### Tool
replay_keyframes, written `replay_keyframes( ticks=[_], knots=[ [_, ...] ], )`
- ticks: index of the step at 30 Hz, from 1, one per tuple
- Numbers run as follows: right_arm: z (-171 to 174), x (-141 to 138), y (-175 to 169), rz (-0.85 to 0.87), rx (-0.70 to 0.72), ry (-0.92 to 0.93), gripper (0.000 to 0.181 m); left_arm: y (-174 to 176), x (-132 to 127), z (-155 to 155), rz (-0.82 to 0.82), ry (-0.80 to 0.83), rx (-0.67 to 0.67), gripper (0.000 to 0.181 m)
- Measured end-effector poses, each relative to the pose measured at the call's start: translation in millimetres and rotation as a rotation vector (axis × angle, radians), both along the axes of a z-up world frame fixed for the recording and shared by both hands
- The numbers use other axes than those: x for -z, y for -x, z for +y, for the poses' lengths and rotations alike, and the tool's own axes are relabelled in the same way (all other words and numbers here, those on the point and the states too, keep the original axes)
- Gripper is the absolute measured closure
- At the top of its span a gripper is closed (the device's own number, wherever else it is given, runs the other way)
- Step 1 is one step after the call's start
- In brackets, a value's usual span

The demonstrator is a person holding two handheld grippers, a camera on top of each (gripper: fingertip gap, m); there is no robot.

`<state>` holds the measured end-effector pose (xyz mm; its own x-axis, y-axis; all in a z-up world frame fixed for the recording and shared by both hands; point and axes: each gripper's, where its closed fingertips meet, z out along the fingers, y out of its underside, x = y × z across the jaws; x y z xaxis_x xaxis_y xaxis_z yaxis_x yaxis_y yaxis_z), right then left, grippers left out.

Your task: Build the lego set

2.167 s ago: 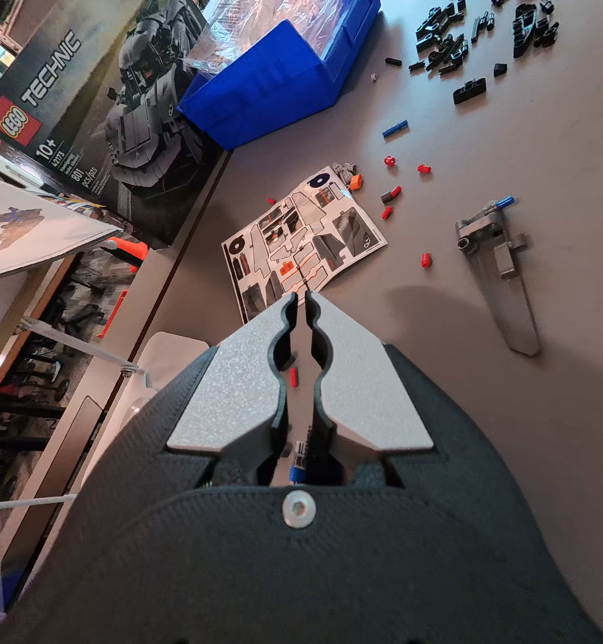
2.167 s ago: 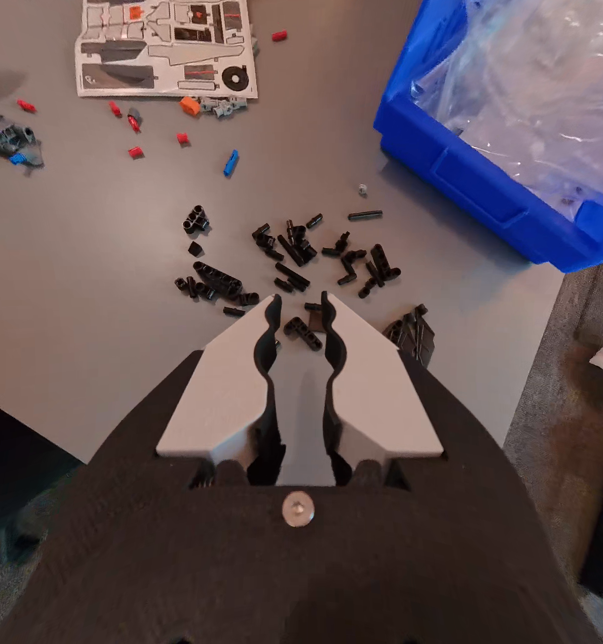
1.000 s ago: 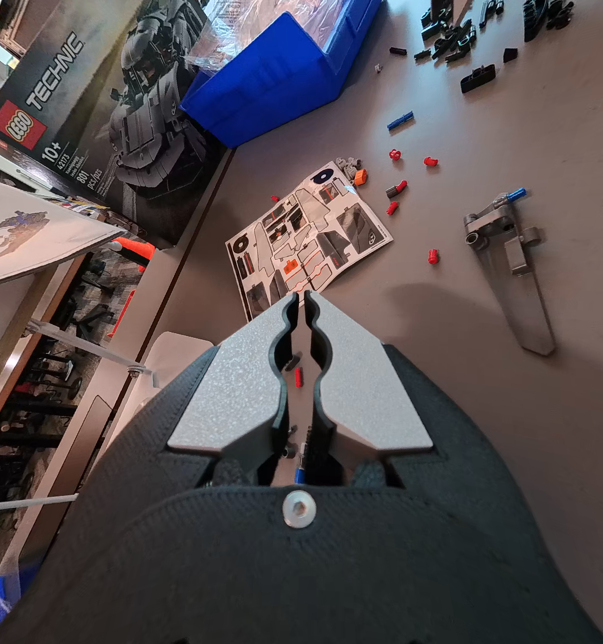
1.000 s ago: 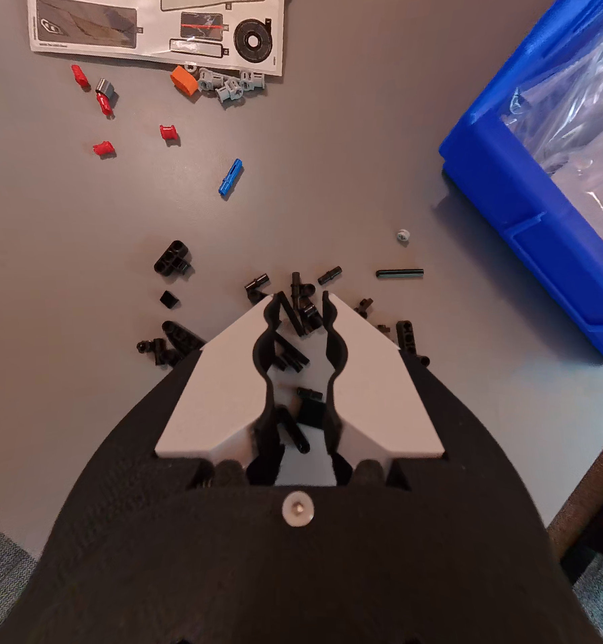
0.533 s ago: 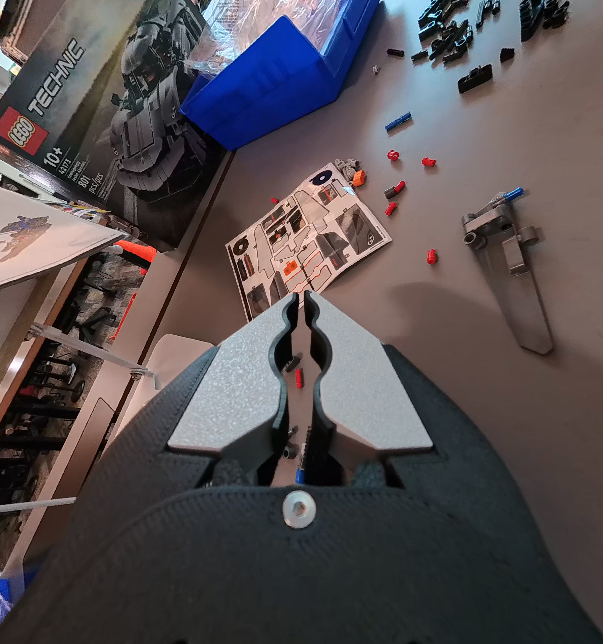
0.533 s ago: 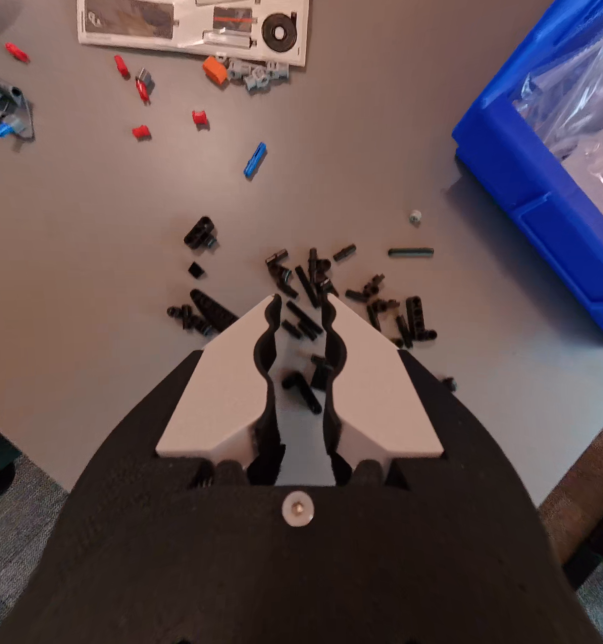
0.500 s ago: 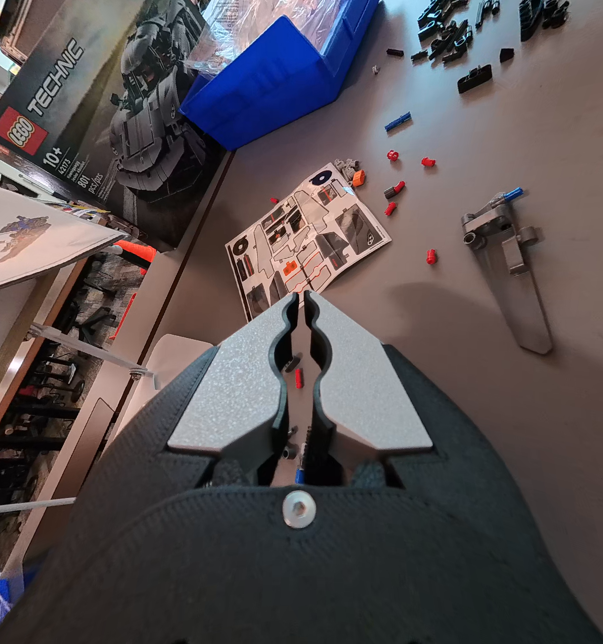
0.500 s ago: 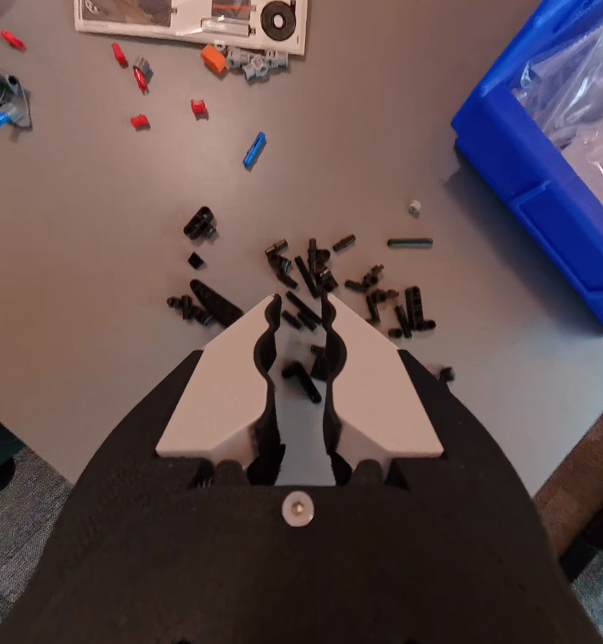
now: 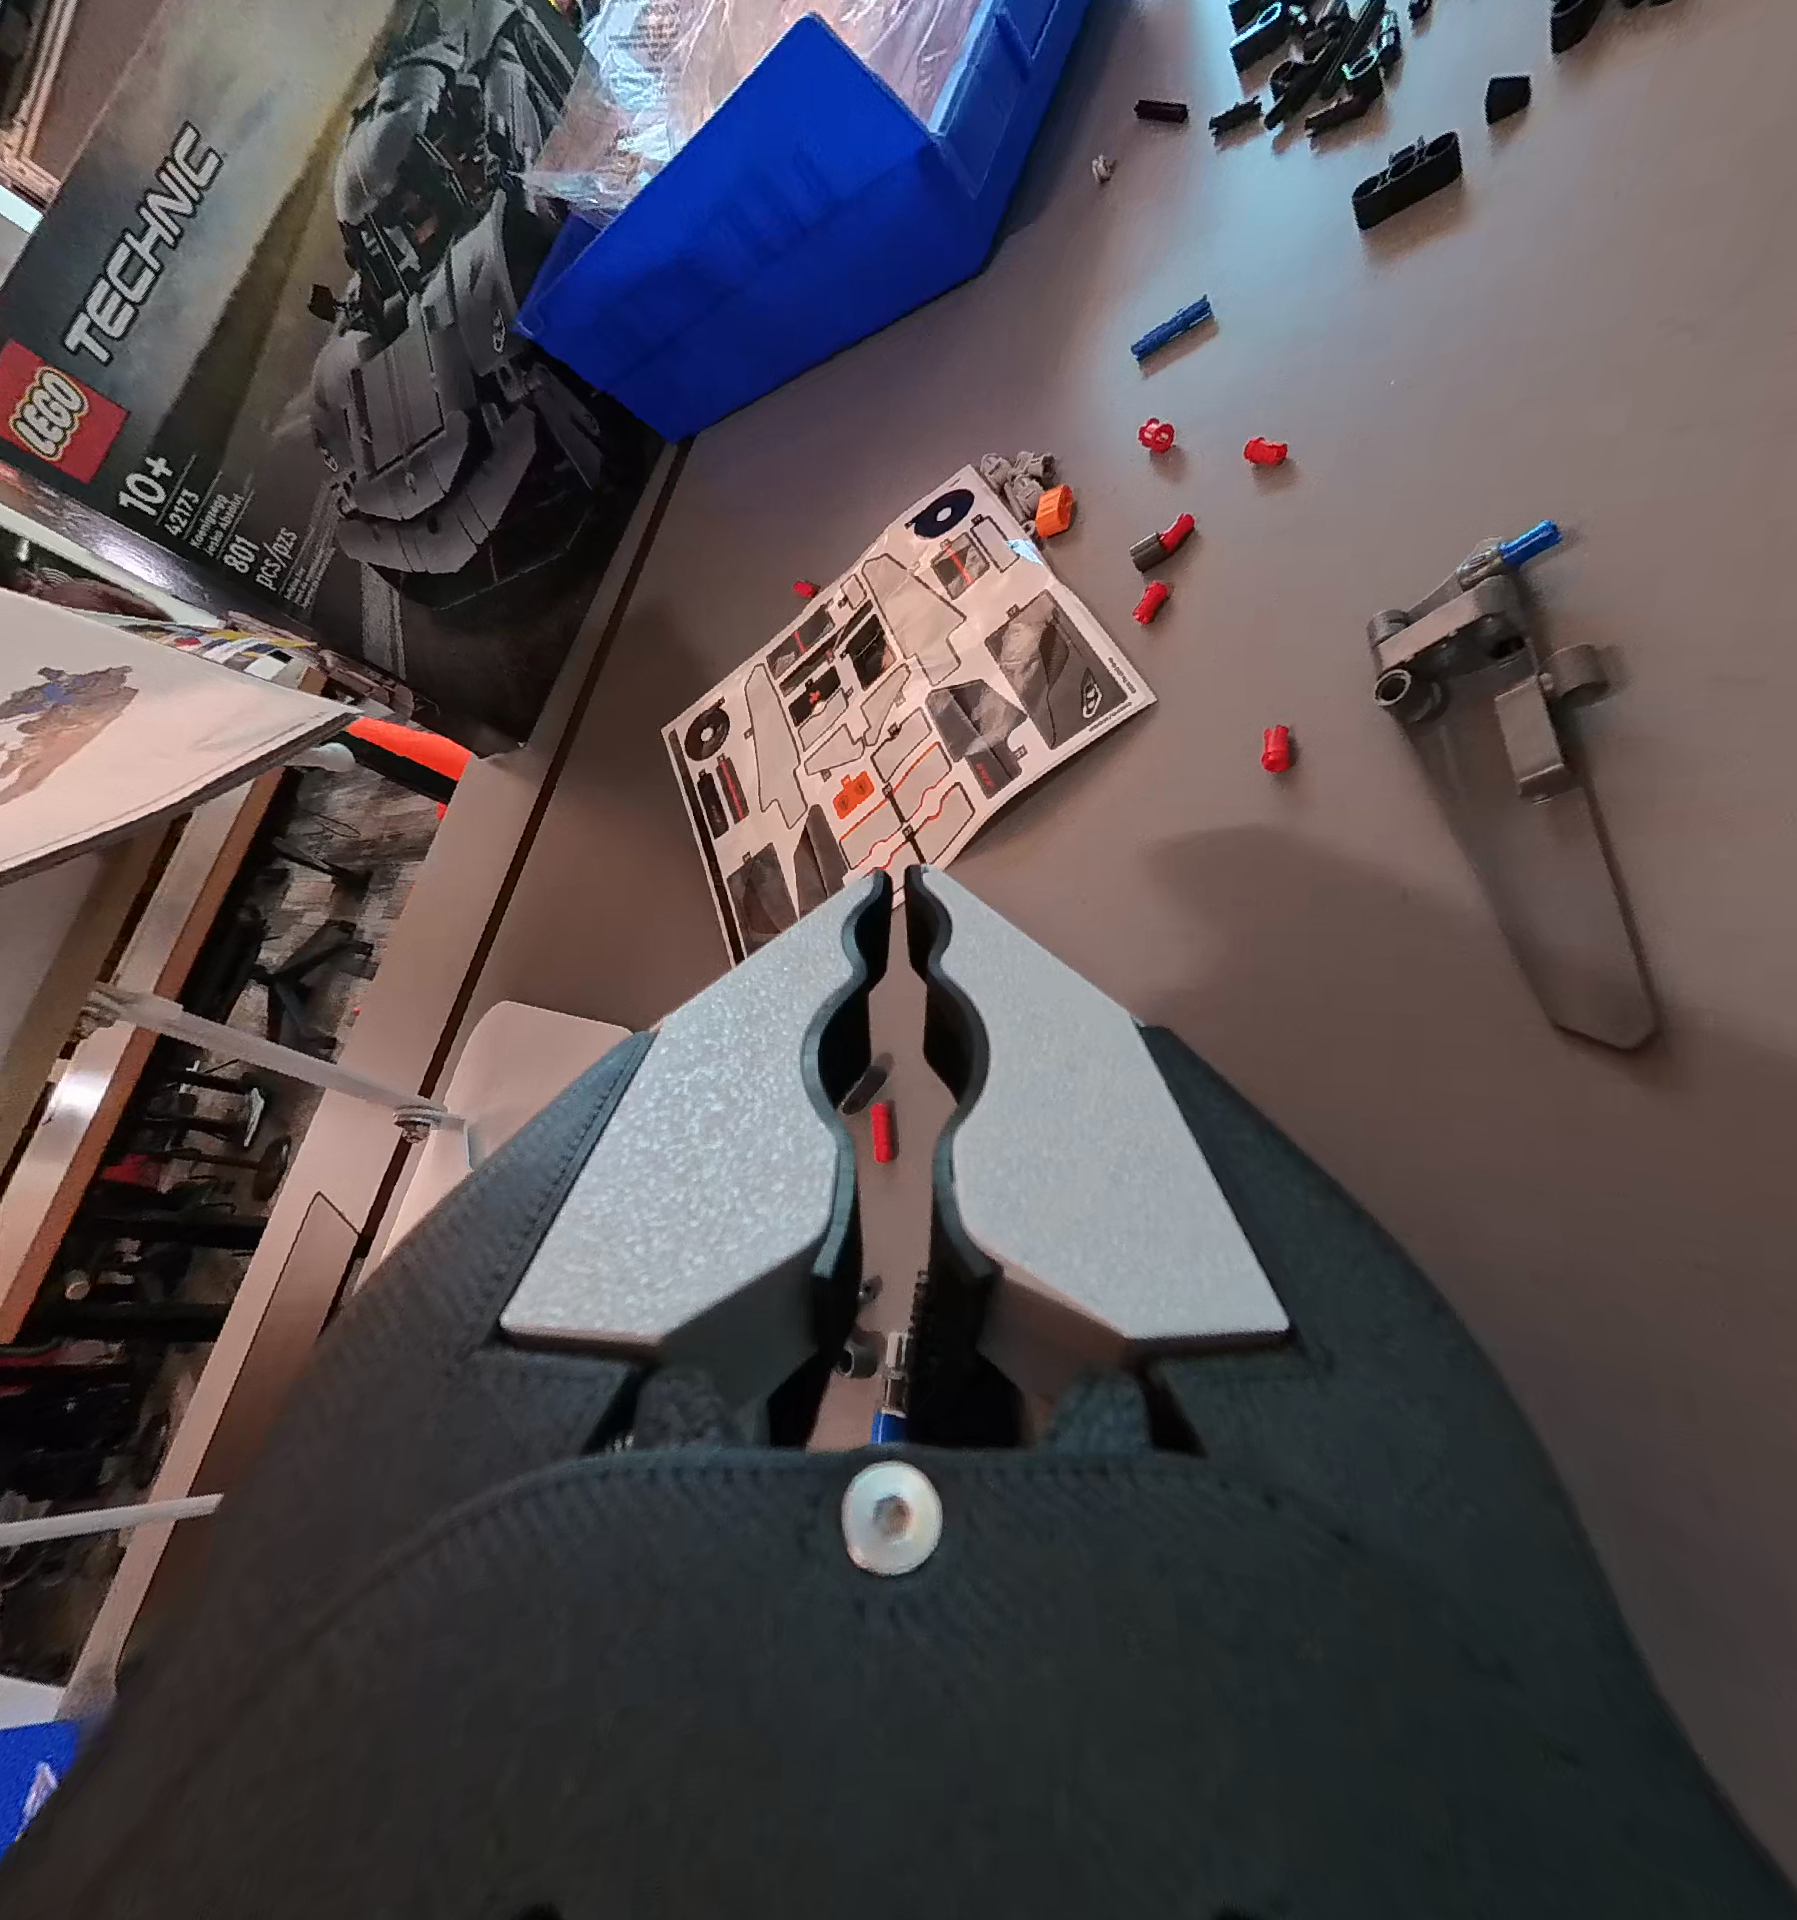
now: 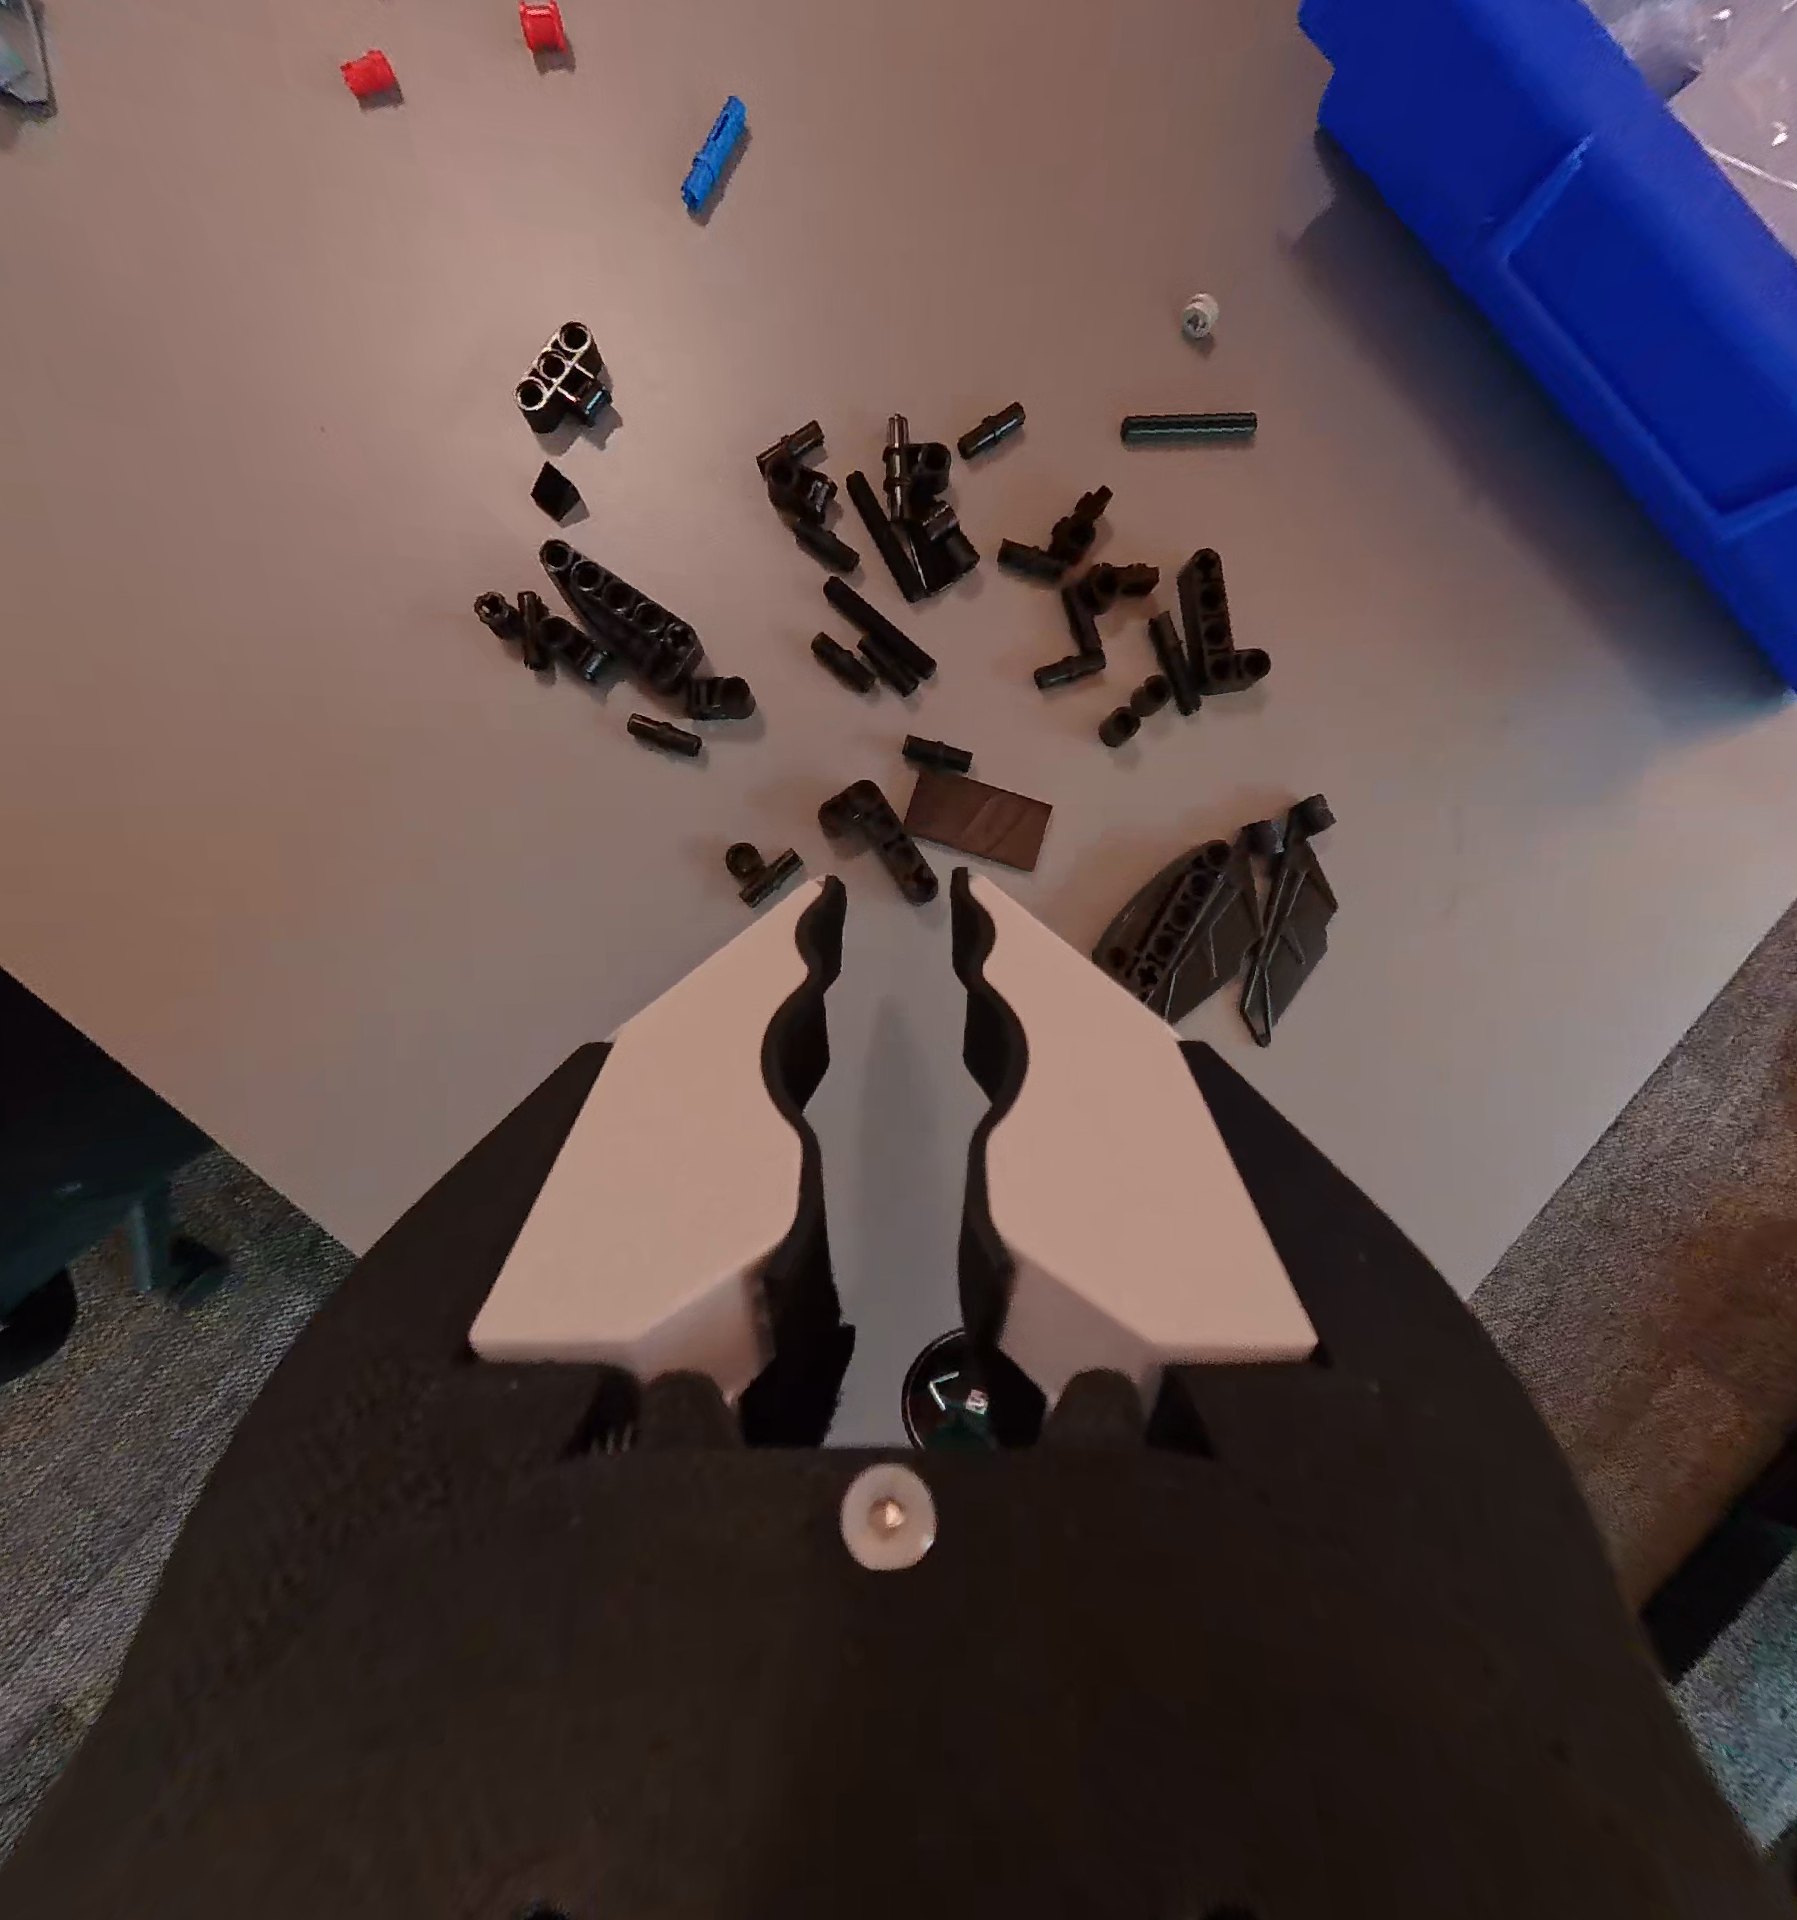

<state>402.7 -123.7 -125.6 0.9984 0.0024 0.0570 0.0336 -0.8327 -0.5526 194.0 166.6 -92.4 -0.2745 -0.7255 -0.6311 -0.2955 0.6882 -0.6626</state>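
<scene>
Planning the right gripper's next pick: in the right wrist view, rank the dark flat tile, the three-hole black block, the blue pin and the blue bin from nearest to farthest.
From the right gripper:
1. Dark flat tile, just ahead, slightly right.
2. Three-hole black block, ahead left.
3. Blue pin, farther ahead, left of centre.
4. Blue bin, far right.

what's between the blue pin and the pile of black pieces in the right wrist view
Mostly bare table. Between the blue pin and the pile of black pieces, only a three-hole black beam lies off to the left.

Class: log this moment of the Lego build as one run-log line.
left hand-held gripper: shut, empty | right hand-held gripper: open, above black pieces | grey assembly: untouched on table
</scene>
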Motion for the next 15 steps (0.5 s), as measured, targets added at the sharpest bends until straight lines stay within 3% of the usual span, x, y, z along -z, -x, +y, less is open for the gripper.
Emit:
replay_keyframes(
  ticks=[15],
  knots=[
    [6, -17, -31, -0.090, 0.063, -0.069, 0.151, -1, 4, 3, 0.007, -0.011, -0.008, 0.181]
  ],
)
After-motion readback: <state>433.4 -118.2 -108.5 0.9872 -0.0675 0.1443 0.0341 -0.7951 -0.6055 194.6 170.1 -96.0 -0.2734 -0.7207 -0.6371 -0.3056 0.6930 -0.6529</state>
